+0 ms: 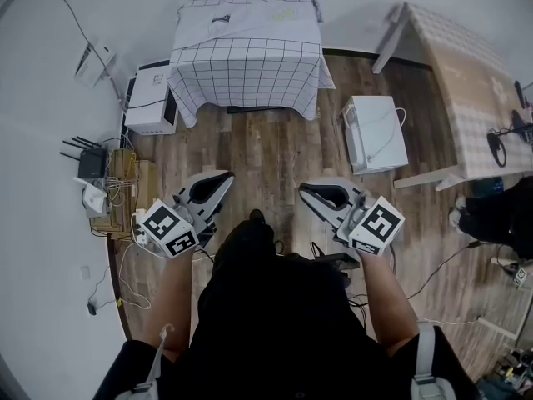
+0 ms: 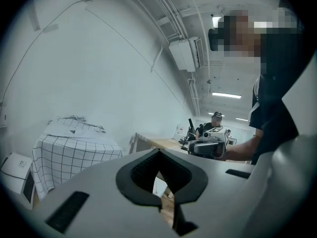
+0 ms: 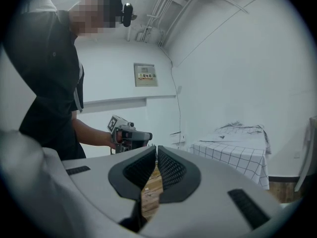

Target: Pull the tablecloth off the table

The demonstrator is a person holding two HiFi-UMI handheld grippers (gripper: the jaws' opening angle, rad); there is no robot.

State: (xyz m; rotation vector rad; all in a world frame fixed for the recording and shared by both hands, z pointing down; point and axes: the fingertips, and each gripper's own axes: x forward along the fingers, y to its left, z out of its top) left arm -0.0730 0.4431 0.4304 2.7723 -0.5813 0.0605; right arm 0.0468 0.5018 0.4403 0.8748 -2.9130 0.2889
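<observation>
While both tools were held low in front of the person and well apart from the work, no contact with the task item had been made. The white, black-gridded fabric tablecloth [image 1: 246, 48] lay draped over a small table against the far wall. Its hem hung down the front and both sides, and its top was rumpled. Marks or small items on the top could possibly be loose objects; the view was too distant to confirm. The table itself was wholly hidden under the cloth.

The left gripper [image 1: 221, 177] had its jaws pressed together with nothing between them; its own view showed only the brown wood-plank floor [image 1: 275, 152] through the slit below the pads. The right gripper [image 1: 310, 190] was likewise closed and empty.

Handling assessment: the cloth was judged light, thin and limp. It would be likely to bunch and fold when drawn, not slide as a flat sheet, and it could carry off anything resting on it. A single layer might slip from the pads.

Recommended hold: the hanging front hem near its two corners, one gripper to each, taking a doubled fold where the fabric hangs free of the table edge. Both sets of jaws would need to be spread first.

A white box-shaped appliance [image 1: 376, 132] stood on the floor near the table's right front corner, close to the likely pulling path
</observation>
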